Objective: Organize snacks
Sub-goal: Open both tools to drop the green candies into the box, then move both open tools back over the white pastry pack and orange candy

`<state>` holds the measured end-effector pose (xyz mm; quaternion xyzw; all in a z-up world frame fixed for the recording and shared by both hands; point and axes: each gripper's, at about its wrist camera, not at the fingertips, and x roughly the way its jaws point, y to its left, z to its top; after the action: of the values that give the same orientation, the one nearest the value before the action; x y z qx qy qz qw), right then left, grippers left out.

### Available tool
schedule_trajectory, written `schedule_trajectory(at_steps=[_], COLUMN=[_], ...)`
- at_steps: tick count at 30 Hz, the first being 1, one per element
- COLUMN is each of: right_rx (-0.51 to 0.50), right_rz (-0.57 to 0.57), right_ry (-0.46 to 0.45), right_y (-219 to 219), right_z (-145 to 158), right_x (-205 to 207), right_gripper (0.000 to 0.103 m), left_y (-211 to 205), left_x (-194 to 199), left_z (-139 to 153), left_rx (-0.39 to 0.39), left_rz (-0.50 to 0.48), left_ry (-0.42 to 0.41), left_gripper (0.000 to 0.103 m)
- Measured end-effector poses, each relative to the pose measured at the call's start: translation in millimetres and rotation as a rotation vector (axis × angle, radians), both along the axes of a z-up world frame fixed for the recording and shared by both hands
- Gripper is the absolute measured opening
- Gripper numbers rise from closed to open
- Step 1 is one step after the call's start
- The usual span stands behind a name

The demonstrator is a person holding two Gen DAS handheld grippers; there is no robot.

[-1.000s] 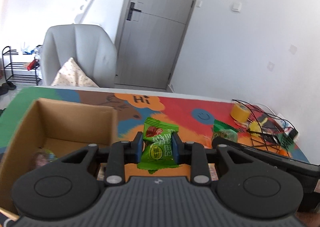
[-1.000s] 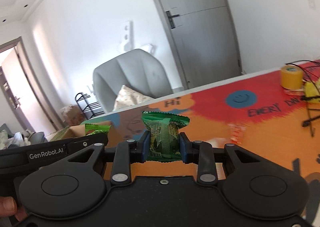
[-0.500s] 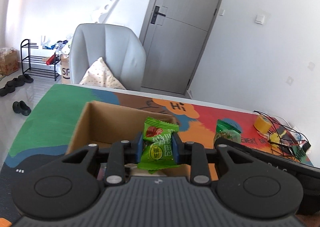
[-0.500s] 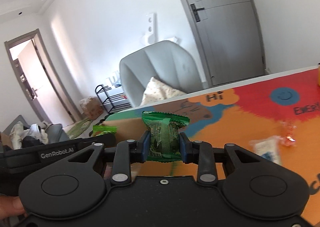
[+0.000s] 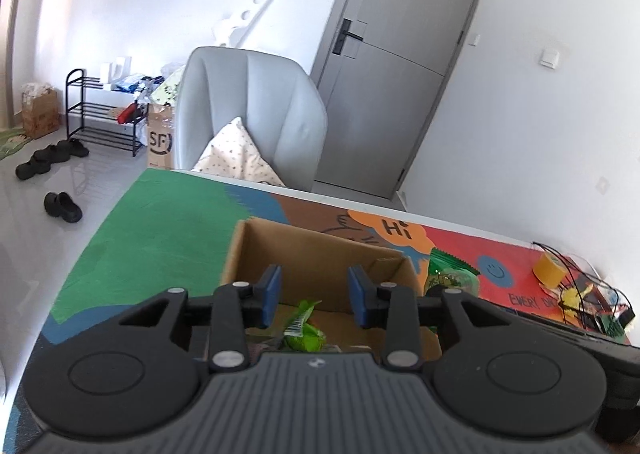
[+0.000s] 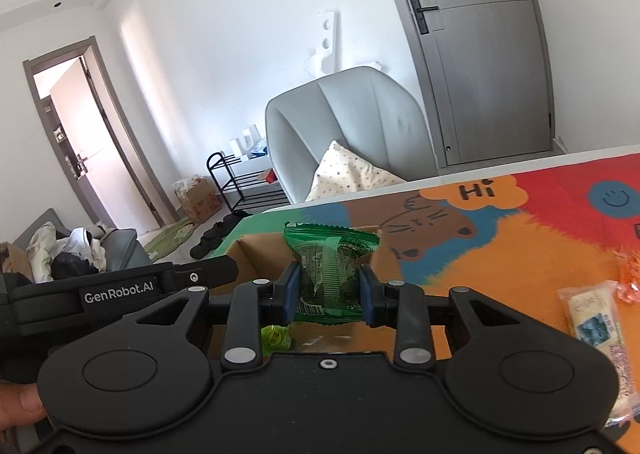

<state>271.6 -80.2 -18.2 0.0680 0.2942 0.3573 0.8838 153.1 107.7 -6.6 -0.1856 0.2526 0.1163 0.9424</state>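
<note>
Clearly a lived-in home, a sitting room by the look of it. Grey upholstered armchair [image 5: 256, 113] with a patterned cushion [image 5: 238, 161], black shoe rack [image 5: 100, 113] with slippers [image 5: 62, 205] on the tiled floor, cardboard parcels, grey interior door [image 5: 392, 93]. Colourful cartoon mat [image 6: 500, 221] over the table.

Brown cardboard box [image 5: 316, 266]; bright green snack packet [image 5: 306, 328] inside; dark green wrapped snack [image 6: 330, 274]; blue claw pads [image 5: 273, 292]; multicoloured cartoon-print surface [image 6: 520, 238].

Left gripper [image 5: 315, 296] gapes empty over the cardboard box [image 5: 320, 254] — light-green snack packet [image 5: 304, 328] lies inside.
</note>
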Motion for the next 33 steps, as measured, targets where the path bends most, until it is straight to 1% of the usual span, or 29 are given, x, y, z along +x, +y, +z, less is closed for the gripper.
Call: schedule_trajectory(at_steps=[2,3,4,6,9,10,11,12,13,16,19,24,33], right_rx=[0.001,0.002,0.005,0.009,0.001,0.007,0.011,0.01,0.007,-0.007,-0.011,-0.014,-0.008], right_rz=[0.01,0.016,0.023,0.021,-0.003,-0.007,-0.014,-0.024,-0.032,-0.07,-0.094,-0.138,-0.214], right_ry=[0.004,0.006,0.008,0.006,0.007,0.011,0.012,0.008,0.005,0.013,0.024,0.031,0.041], right_y=[5,7,9,10,7,4,1,-3,-6,-19,-32,-58,-106], right_z=[0,0,-1,0,0,1,1,2,3,3,1,-1,-4], right_x=[1,1,1,0,0,1,1,0,-1,0,-1,-4,-12], right_gripper=[0.034,0.037,0.048,0.059,0.06,0.06,0.06,0.06,0.06,0.062,0.064,0.069,0.069], left_y=[3,5,8,10,12,12,10,10,8,2,-6,-22,-64], left_x=[-3,-4,-5,-7,-9,-9,-9,-8,-8,-7,-5,-5,-2], left_z=[0,0,0,0,1,2,2,2,3,3,3,4,6], left_rx=[-0.003,-0.002,-0.002,-0.005,-0.009,-0.008,-0.005,-0.001,0.004,0.01,0.012,0.016,0.031], left_rz=[0.013,0.019,0.023,0.029,0.038,0.04,0.042,0.042,0.041,0.021,0.009,-0.02,-0.093], left_ry=[-0.001,0.001,0.003,0.004,0.005,0.004,0.005,0.006,0.004,0.002,0.018,0.021,0.021], left_gripper=[0.038,0.04,0.043,0.048,0.059,0.066,0.071,0.079,0.083,0.088,0.089,0.09,0.091])
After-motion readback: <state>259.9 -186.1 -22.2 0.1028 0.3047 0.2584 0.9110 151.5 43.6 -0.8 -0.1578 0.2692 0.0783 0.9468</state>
